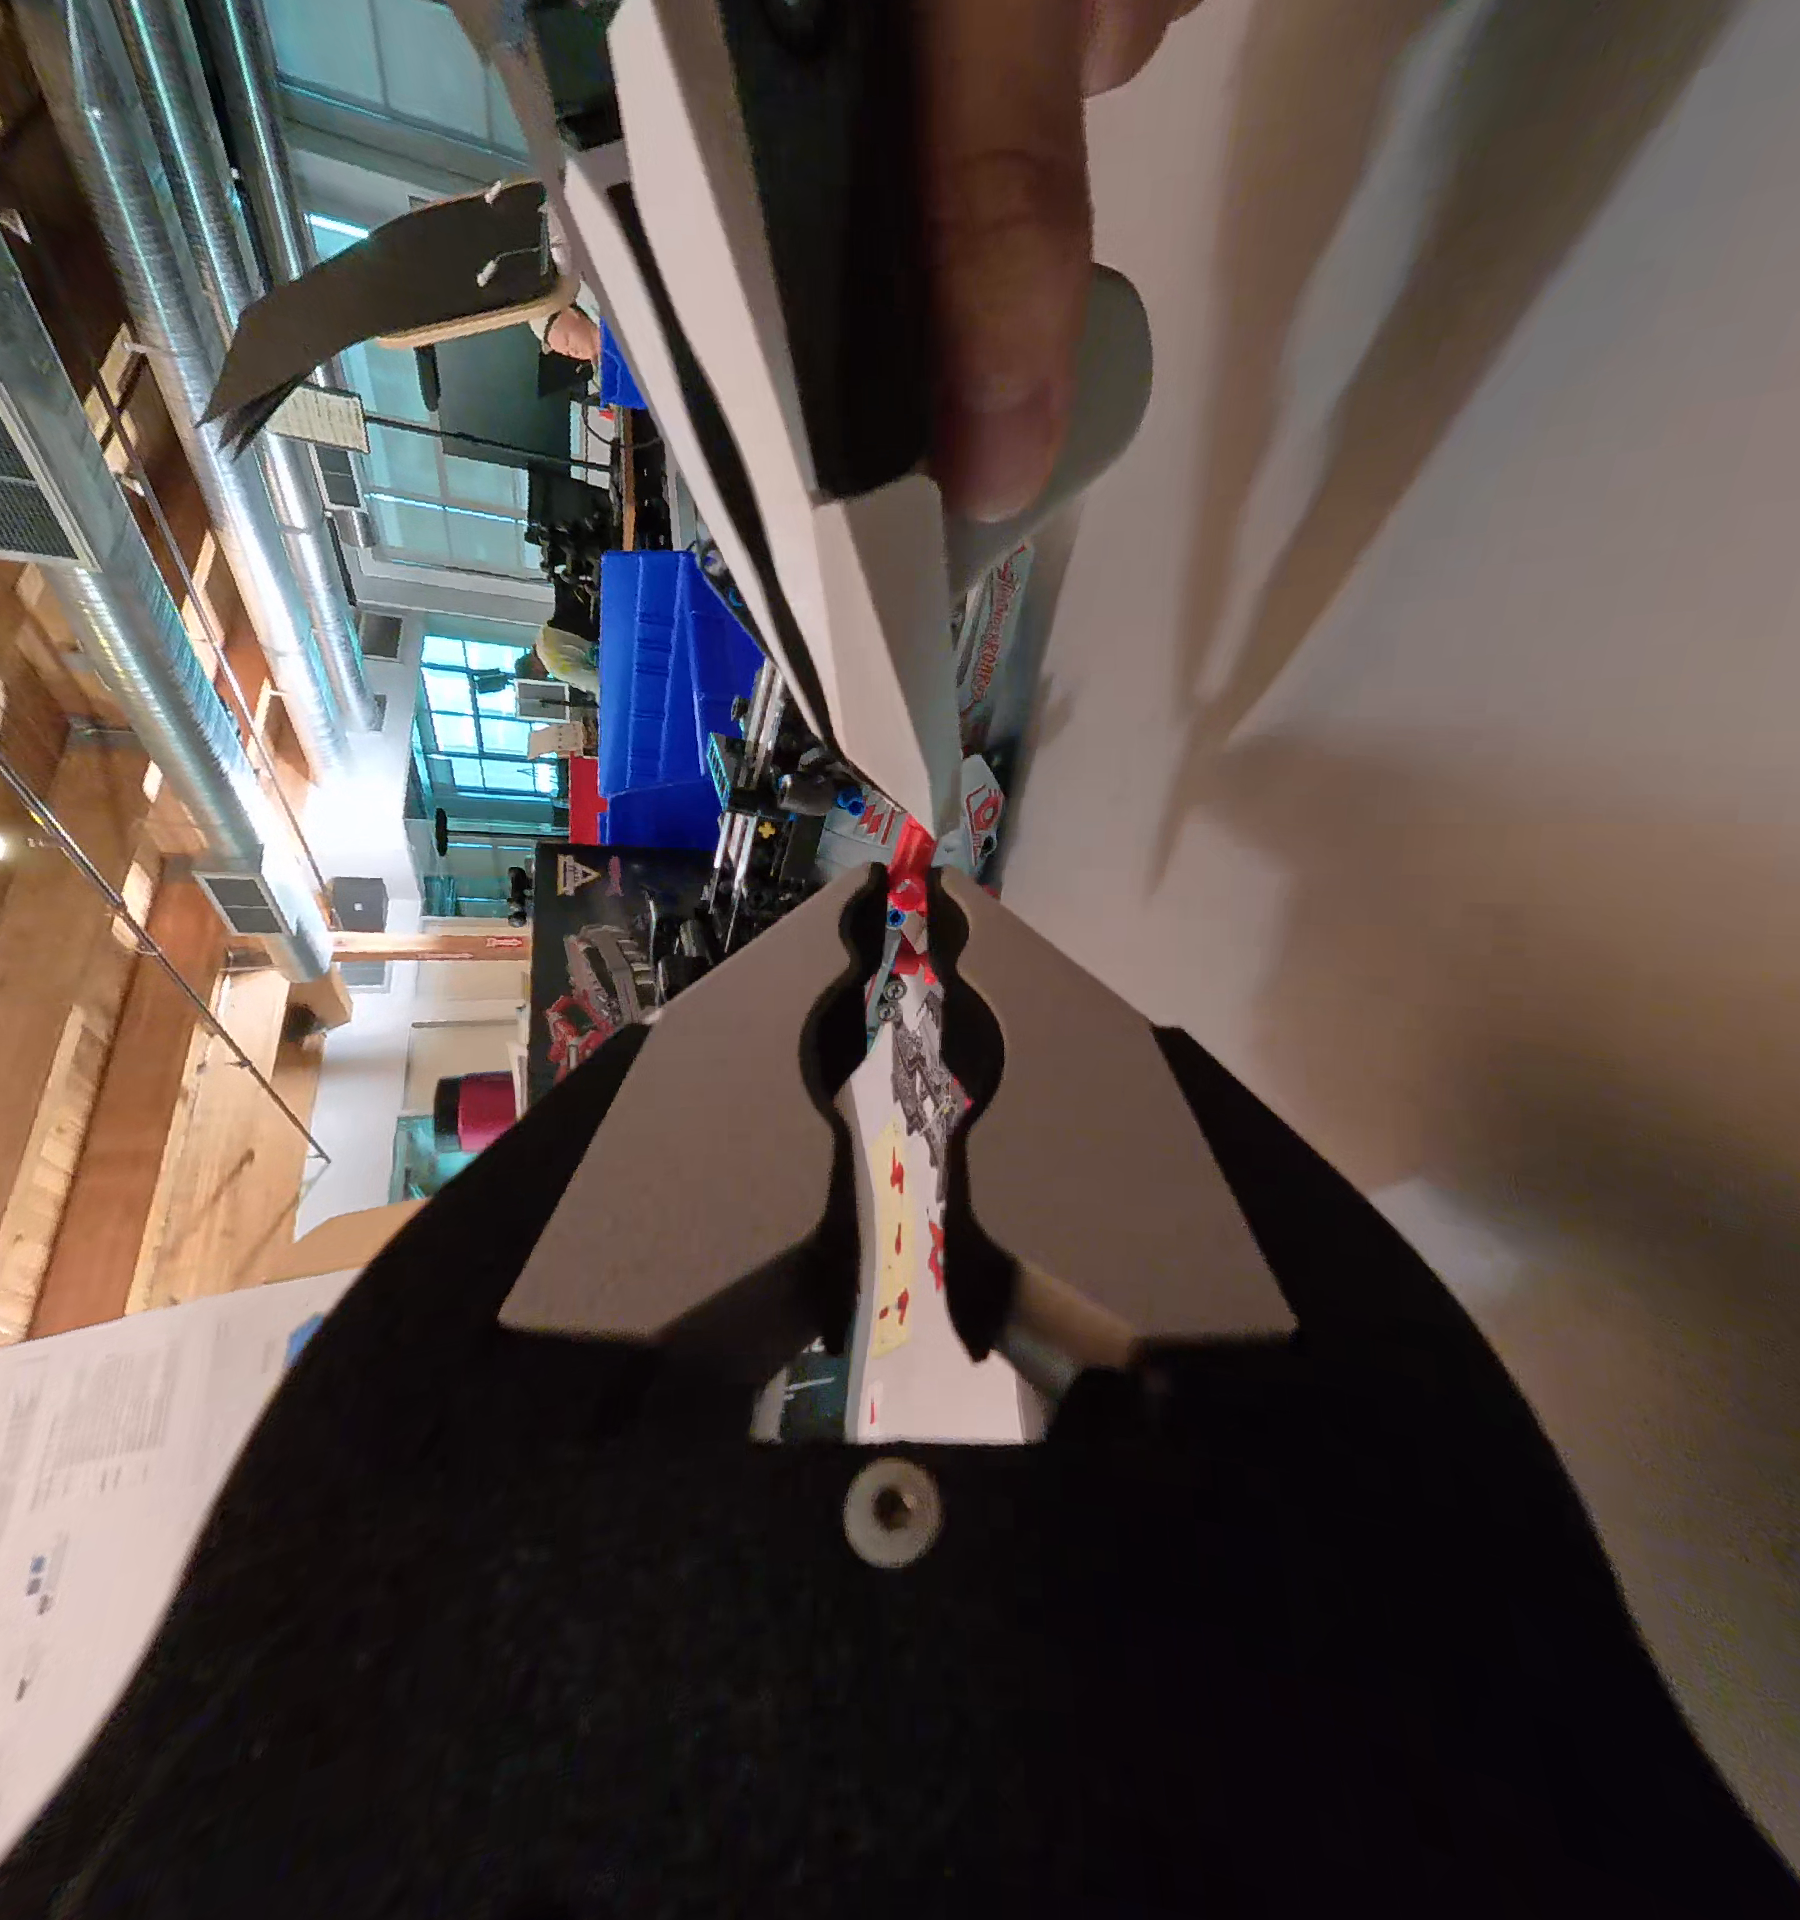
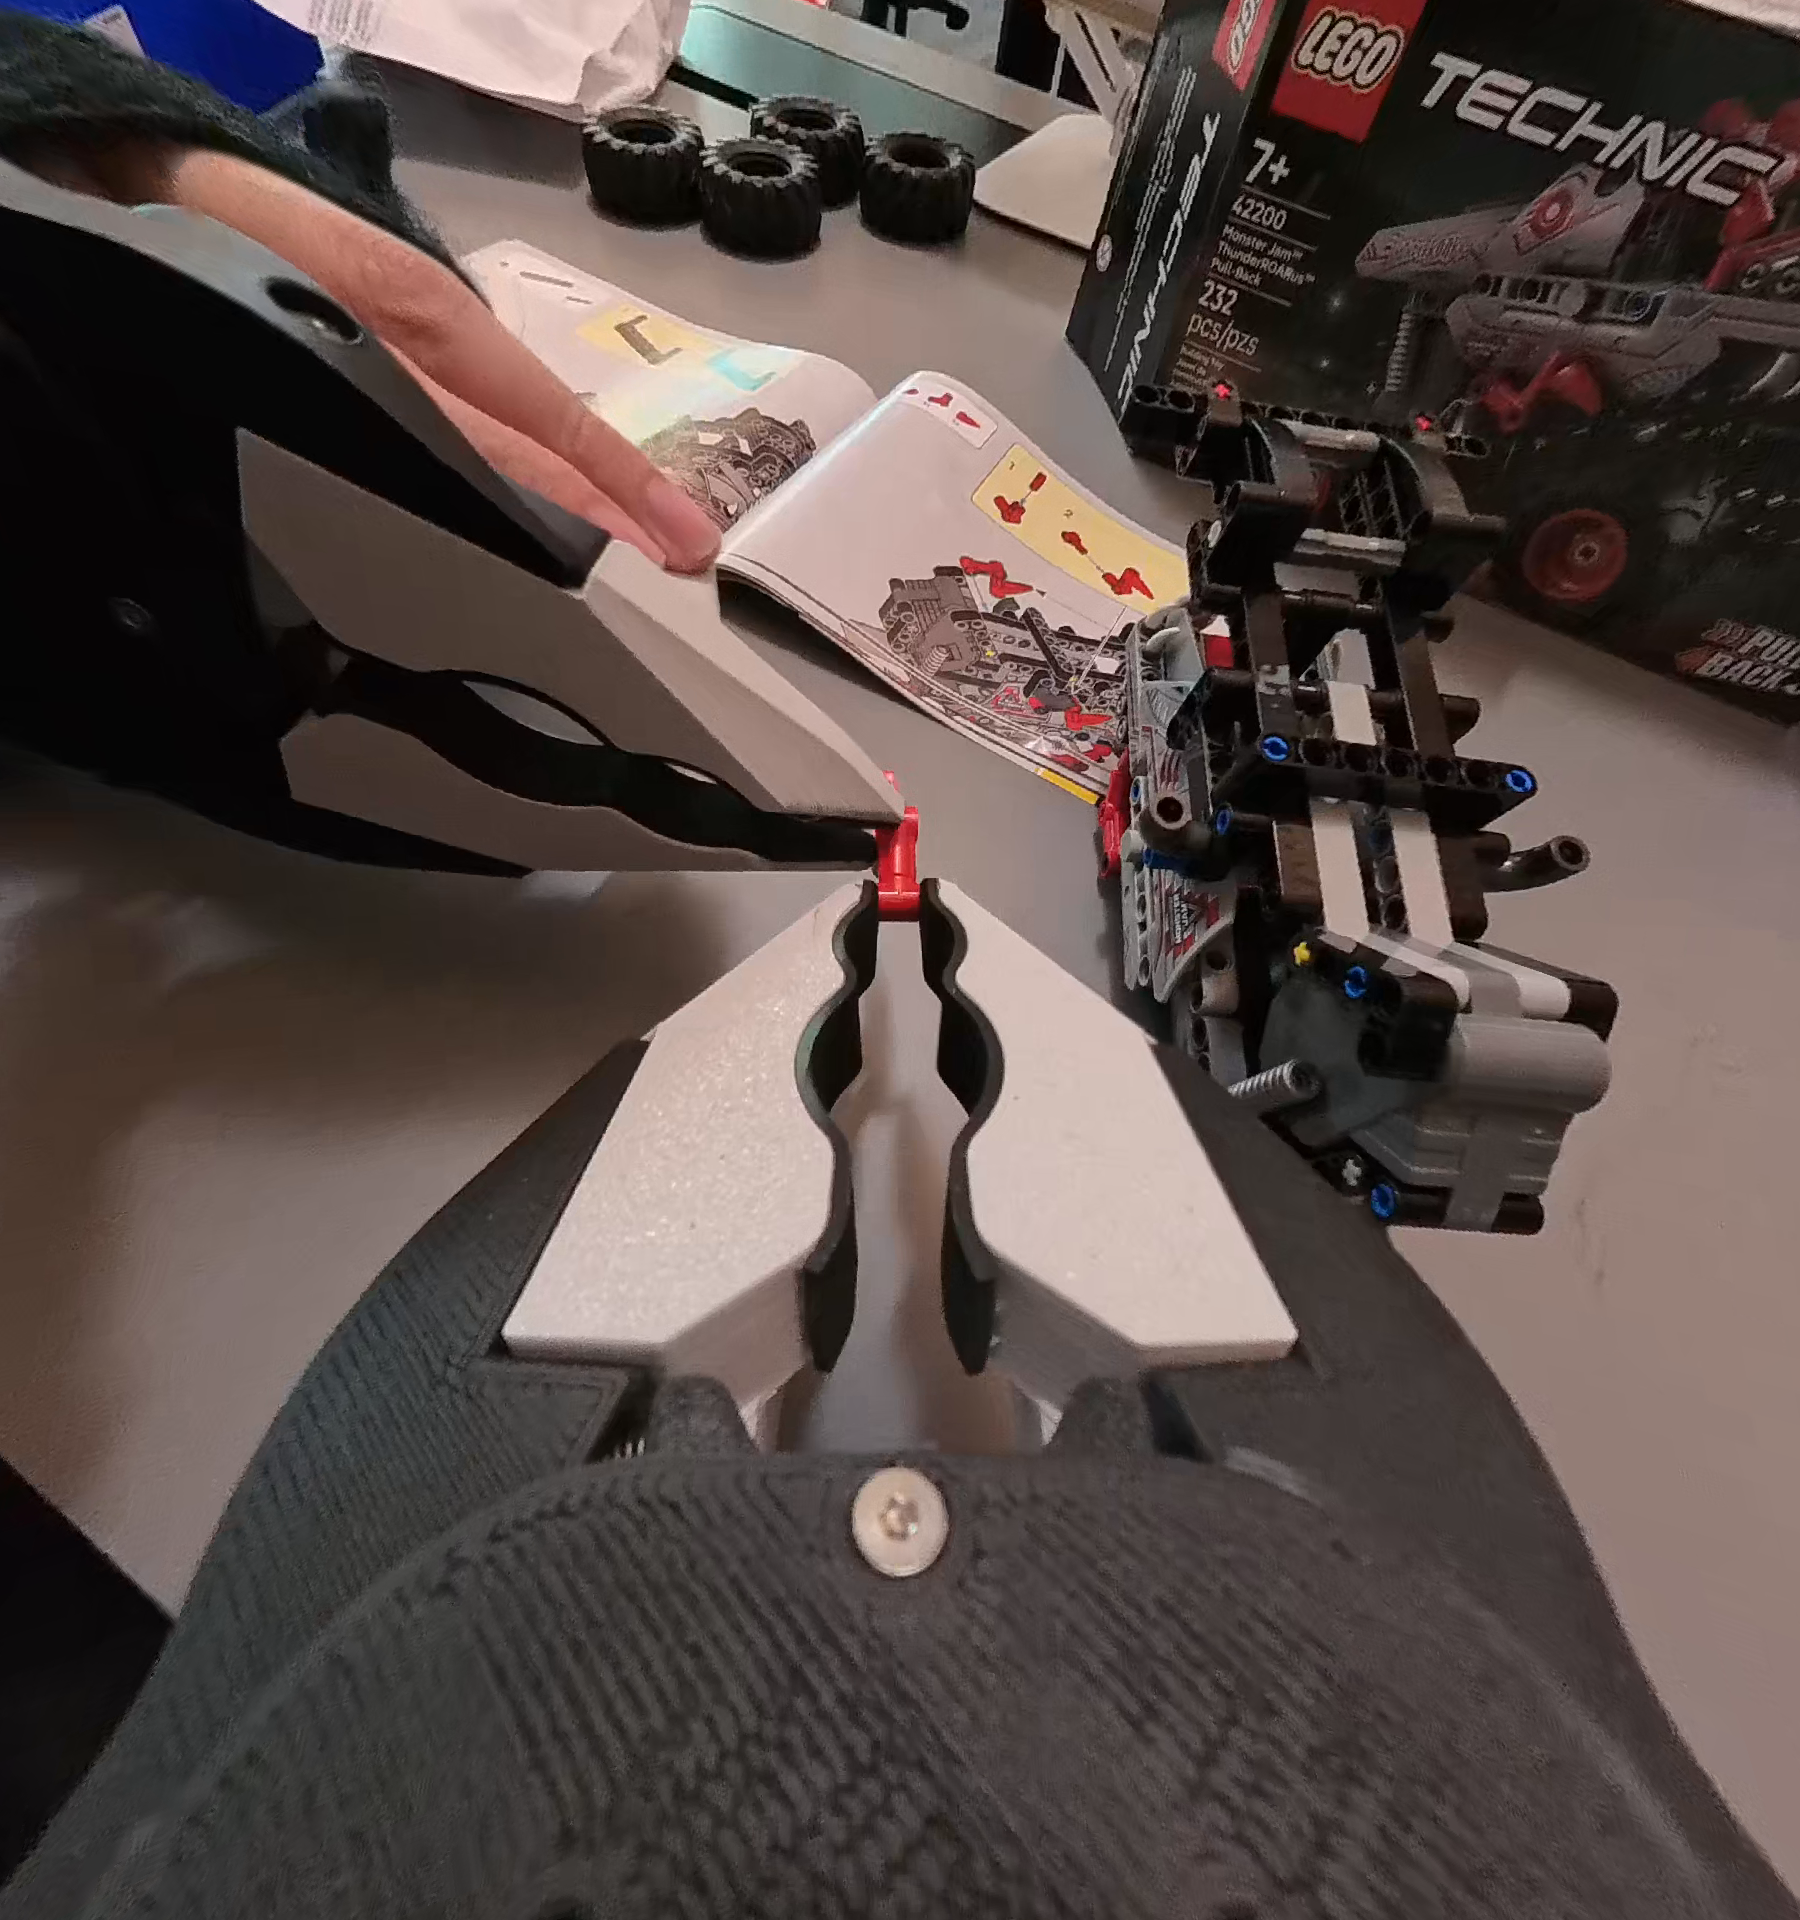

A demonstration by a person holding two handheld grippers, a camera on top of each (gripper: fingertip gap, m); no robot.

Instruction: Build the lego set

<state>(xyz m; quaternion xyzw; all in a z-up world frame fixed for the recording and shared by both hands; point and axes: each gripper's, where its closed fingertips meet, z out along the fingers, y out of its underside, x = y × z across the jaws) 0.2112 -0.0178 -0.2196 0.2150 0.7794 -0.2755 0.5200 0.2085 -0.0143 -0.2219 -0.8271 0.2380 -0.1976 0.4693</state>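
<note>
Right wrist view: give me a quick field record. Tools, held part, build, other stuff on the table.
right tool: shut on red piece, tips only
left tool: comes in from the left, tips closed on the same red piece
partly built truck: on the table right of the tools, lying on its side, untouched
instruction booklet: open, behind the tools
four black tyres: loose, far side of table
set box: standing behind the truck

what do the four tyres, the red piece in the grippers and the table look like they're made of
Tyres: likely matte black rubber, chunky tread blocks. Red piece: glossy moulded plastic, bright even colour, pinched between both grippers. Table: smooth grey top with a soft sheen, perhaps laminate; hard to tell.
</note>
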